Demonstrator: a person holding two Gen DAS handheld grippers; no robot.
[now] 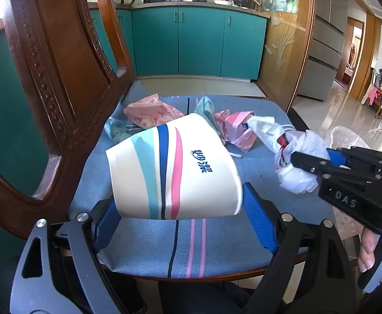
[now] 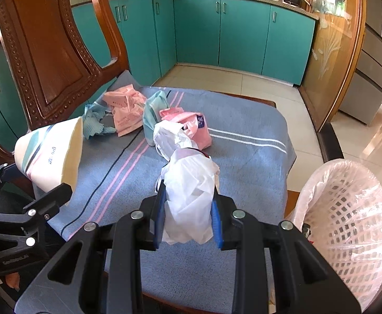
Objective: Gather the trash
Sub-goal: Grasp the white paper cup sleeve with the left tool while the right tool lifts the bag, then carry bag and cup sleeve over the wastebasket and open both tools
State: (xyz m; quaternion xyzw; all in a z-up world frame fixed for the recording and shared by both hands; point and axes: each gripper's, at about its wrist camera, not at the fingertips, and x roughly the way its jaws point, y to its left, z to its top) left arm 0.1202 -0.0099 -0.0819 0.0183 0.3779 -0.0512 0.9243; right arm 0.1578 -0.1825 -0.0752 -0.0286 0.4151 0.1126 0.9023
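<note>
My left gripper (image 1: 180, 209) is shut on a white paper bowl (image 1: 172, 167) with teal, blue and pink stripes, held tilted above the chair seat; it also shows in the right wrist view (image 2: 49, 154). My right gripper (image 2: 188, 217) is shut on a crumpled white plastic bag (image 2: 191, 183), also seen in the left wrist view (image 1: 295, 151). More trash lies on the seat's blue cloth (image 2: 243, 157): pink wrappers (image 2: 125, 110), a teal packet (image 2: 151, 112), a blue rag (image 2: 94, 123).
A pink lattice waste basket with a clear liner (image 2: 348, 214) stands right of the chair. The wooden chair back (image 1: 54, 78) rises at the left. Teal kitchen cabinets (image 1: 198, 41) and tiled floor lie beyond.
</note>
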